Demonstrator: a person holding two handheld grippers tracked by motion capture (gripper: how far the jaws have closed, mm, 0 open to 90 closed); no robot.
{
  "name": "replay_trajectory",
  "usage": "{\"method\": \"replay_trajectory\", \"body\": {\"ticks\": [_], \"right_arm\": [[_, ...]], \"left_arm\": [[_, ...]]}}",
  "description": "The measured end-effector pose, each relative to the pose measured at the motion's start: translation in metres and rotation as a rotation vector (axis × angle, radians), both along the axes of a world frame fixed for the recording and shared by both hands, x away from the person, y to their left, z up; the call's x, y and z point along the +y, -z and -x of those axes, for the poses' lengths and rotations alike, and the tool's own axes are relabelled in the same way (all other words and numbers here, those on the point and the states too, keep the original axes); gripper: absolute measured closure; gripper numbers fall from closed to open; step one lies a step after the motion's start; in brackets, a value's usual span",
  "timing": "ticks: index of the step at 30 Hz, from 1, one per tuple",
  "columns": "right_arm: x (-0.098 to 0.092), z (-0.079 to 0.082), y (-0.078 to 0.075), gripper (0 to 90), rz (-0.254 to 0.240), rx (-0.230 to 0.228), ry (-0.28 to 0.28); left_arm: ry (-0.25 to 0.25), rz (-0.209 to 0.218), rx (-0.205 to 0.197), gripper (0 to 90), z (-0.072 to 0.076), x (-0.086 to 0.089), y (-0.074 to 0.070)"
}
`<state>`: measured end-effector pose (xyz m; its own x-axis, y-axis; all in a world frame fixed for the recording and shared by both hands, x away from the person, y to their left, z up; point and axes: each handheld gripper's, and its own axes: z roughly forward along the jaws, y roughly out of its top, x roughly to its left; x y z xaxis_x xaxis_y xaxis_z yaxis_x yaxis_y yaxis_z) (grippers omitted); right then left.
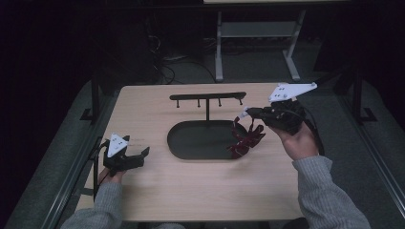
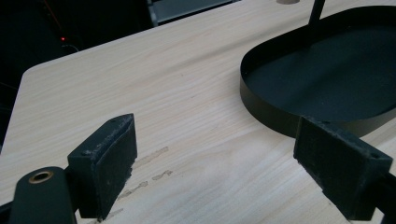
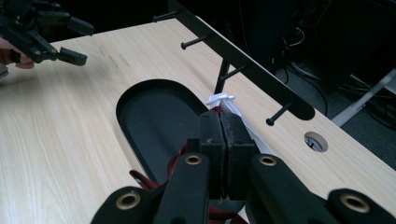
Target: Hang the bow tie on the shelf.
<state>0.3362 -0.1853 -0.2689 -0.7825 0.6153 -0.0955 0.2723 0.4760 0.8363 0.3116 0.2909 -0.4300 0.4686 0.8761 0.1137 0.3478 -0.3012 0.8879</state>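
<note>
A black stand sits mid-table: an oval tray (image 1: 191, 143) with a post and a crossbar (image 1: 207, 97) carrying several pegs. My right gripper (image 1: 248, 113) hovers over the tray's right end, shut on a dark red looped item (image 1: 246, 138) that dangles onto the tray rim. In the right gripper view a white tag (image 3: 222, 99) pokes out past the shut jaws, and red loops (image 3: 140, 179) hang below them, just short of the crossbar (image 3: 243, 65). My left gripper (image 1: 141, 155) rests at the table's left, open and empty, its pads (image 2: 107, 158) pointing toward the tray (image 2: 327, 74).
The light wooden table (image 1: 157, 191) has a cable hole (image 3: 315, 141) near its far right edge. Behind it stand a grey desk frame (image 1: 218, 47) and floor cables. Faint marks (image 2: 149, 158) show on the wood by the left gripper.
</note>
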Motion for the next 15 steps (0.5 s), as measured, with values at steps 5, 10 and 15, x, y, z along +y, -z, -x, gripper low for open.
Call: {"method": "replay_trajectory", "body": {"ticks": [5, 10, 15], "right_arm": [[0.007, -0.006, -0.003, 88.1, 0.003, -0.001, -0.016], [0.013, -0.011, -0.005, 88.1, -0.001, -0.001, -0.027], [0.018, -0.014, -0.007, 88.0, 0.001, 0.000, -0.038]], "left_arm": [[-0.001, -0.004, 0.001, 13.0, 0.000, 0.002, 0.000], [-0.002, -0.002, 0.000, 13.0, 0.000, 0.001, 0.000], [-0.002, -0.004, 0.000, 13.0, -0.001, 0.002, 0.000]]}}
